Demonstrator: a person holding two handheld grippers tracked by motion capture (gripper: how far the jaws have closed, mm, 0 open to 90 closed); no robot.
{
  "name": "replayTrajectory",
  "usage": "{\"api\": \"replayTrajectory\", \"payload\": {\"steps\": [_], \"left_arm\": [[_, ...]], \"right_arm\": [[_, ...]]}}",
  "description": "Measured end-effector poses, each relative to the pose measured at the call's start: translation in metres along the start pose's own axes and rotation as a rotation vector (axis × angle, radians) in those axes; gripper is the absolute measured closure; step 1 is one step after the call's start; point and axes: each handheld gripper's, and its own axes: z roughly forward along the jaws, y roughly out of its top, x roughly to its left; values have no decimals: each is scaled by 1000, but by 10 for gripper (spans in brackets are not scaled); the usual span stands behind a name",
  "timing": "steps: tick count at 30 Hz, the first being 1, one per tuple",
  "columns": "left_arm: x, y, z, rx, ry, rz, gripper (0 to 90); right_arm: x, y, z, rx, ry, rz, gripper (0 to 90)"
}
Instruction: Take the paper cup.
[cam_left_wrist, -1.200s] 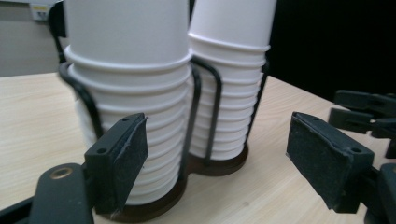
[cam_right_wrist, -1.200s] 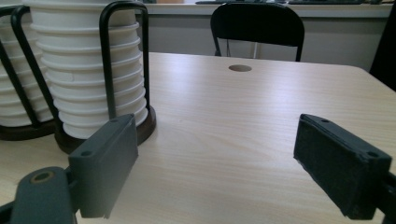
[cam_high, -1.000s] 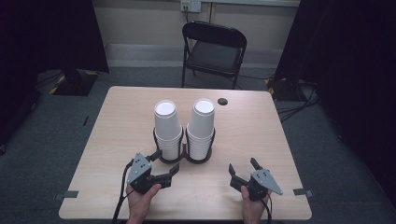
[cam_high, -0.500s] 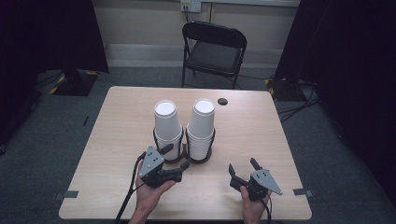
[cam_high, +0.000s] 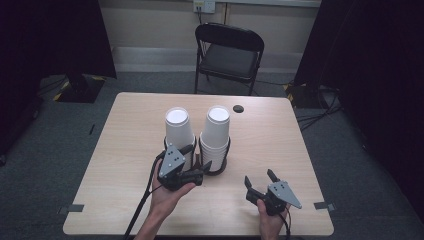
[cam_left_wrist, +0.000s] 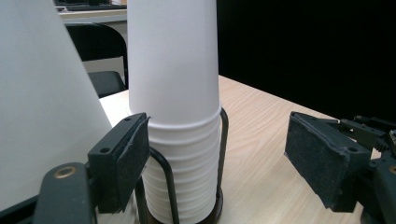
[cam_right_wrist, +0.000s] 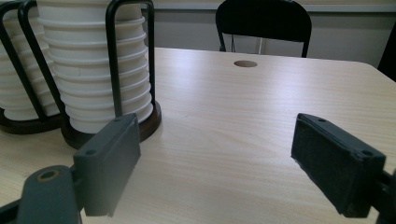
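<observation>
Two stacks of upside-down white paper cups stand in black wire holders at the table's middle: a left stack (cam_high: 177, 131) and a right stack (cam_high: 216, 134). My left gripper (cam_high: 196, 158) is open, held at the front of the holders. In the left gripper view the right stack (cam_left_wrist: 173, 93) stands between the jaws, close to the left pad (cam_left_wrist: 123, 158) and well clear of the right pad (cam_left_wrist: 322, 163). The left stack (cam_left_wrist: 42, 116) is just outside. My right gripper (cam_high: 260, 178) is open over bare table at the front right, with the holders (cam_right_wrist: 112, 65) off to its left.
The light wooden table (cam_high: 270, 135) has a small dark hole (cam_high: 238, 108) near its far edge. A black folding chair (cam_high: 229, 50) stands behind it. Cables trail from both grippers toward the front edge. Bare tabletop lies right of the stacks.
My left gripper has risen and moved forward and right, from the table's front to the base of the cup stacks. The right gripper has stayed where it was.
</observation>
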Motion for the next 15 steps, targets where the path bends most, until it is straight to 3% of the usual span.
{"api": "replayTrajectory", "payload": {"steps": [5,7,9,15], "left_arm": [[1,11,6,22,-12,29,205],[3,15,8,11,-41,28,186],[3,20,9,16,-32,41,176],[8,32,13,28,-62,47,164]], "right_arm": [[0,0,0,2,1,2,152],[0,0,0,3,0,3,149],[0,0,0,0,-2,5,149],[0,0,0,2,-1,4,149]]}}
